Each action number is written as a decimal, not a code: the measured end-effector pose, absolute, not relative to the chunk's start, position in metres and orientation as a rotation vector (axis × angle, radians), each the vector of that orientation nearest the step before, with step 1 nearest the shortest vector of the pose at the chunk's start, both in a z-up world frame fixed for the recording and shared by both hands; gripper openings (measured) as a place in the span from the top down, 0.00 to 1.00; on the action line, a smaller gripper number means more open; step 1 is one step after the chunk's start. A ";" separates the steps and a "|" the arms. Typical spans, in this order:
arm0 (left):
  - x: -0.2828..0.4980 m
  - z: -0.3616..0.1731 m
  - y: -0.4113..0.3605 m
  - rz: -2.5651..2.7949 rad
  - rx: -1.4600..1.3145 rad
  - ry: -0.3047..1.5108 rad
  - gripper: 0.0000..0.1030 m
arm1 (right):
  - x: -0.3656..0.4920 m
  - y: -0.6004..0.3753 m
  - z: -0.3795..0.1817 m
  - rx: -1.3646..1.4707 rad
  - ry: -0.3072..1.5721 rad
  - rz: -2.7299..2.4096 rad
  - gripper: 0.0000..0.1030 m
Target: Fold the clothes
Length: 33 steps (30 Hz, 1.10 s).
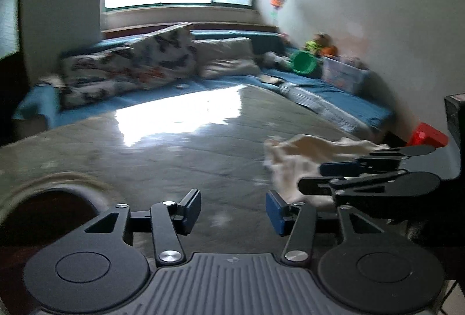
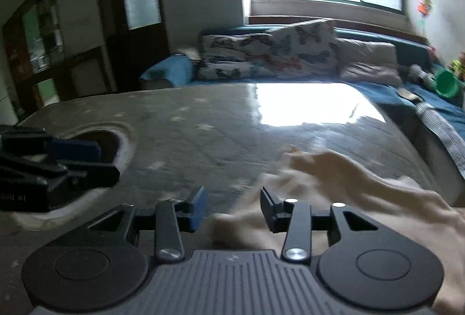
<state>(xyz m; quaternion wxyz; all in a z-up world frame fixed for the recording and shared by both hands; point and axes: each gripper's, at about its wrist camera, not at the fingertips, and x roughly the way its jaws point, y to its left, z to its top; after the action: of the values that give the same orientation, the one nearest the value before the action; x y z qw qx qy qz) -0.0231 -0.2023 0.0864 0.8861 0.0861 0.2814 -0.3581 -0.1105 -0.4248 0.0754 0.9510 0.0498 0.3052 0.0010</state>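
Note:
A cream-coloured garment (image 2: 334, 187) lies crumpled on the grey table (image 2: 203, 135), blurred by motion. It also shows in the left wrist view (image 1: 293, 161) at the right. My right gripper (image 2: 234, 209) is open with its fingers just over the garment's near edge, holding nothing. My left gripper (image 1: 234, 209) is open and empty above bare table, left of the garment. The right gripper shows in the left wrist view (image 1: 334, 175), and the left gripper shows in the right wrist view (image 2: 96, 161).
A round hole (image 2: 101, 140) is cut in the table at the left. A blue sofa (image 2: 377, 88) with patterned cushions (image 2: 270, 53), a green bucket (image 2: 447, 82) and toys wraps around the far side. A red stool (image 1: 427, 135) stands at the right.

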 end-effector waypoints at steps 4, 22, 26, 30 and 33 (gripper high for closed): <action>-0.015 0.099 -0.150 -0.627 0.191 0.572 0.40 | -0.094 -0.385 0.084 0.080 0.619 0.076 0.50; 0.045 0.021 0.034 -0.115 0.042 0.678 0.22 | 0.001 -0.257 0.045 0.001 0.640 0.239 0.31; 0.046 0.015 0.049 -0.089 0.008 0.672 0.16 | 0.009 -0.252 0.033 -0.004 0.658 0.230 0.27; 0.047 0.011 0.061 -0.066 -0.019 0.664 0.13 | 0.014 -0.250 0.027 -0.015 0.665 0.218 0.20; 0.047 0.008 0.064 -0.065 -0.016 0.659 0.12 | 0.016 -0.248 0.024 -0.015 0.672 0.209 0.17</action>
<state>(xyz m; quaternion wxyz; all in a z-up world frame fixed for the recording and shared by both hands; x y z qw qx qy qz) 0.0472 0.0635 0.0080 0.9457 -0.0077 0.3235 -0.0317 0.0156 -0.2484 0.0237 0.9388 -0.0073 0.3289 0.1022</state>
